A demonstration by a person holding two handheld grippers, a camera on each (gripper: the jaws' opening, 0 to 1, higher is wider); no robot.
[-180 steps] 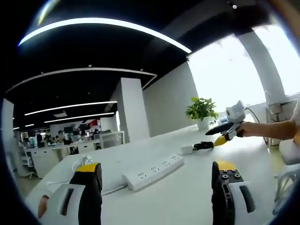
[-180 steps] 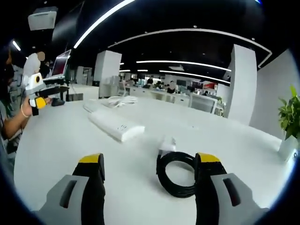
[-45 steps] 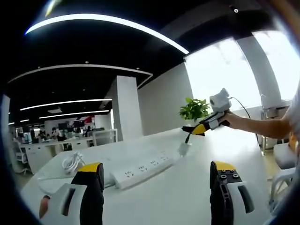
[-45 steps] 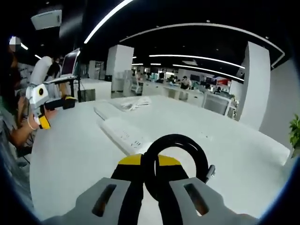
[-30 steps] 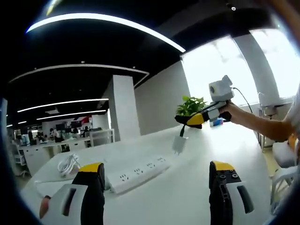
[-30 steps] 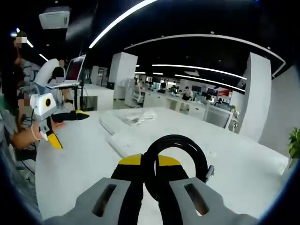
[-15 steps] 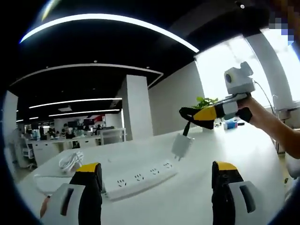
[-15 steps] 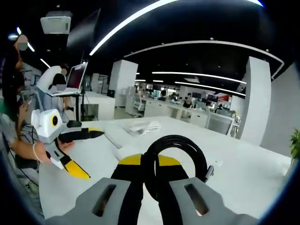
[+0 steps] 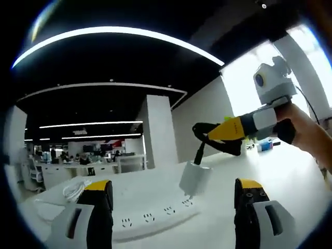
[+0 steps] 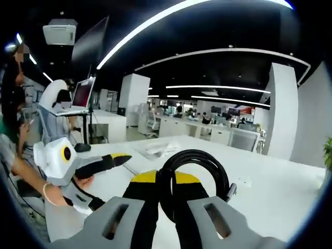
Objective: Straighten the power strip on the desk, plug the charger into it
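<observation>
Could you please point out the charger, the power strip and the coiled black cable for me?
charger [image 9: 193, 179]: left gripper view, on its white body.
power strip [image 9: 155, 218]: left gripper view, on its top face by the sockets.
coiled black cable [image 10: 193, 155]: right gripper view, on the top of the loop.

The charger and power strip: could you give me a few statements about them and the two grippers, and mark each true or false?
1. The charger is already plugged into the power strip. False: it hangs by its cable above the strip.
2. The right gripper is shut on the black cable. True.
3. The left gripper is holding the power strip. False: its jaws are open, empty.
4. The power strip lies on the white desk. True.
5. A coiled white cable lies beyond the strip. True.
</observation>
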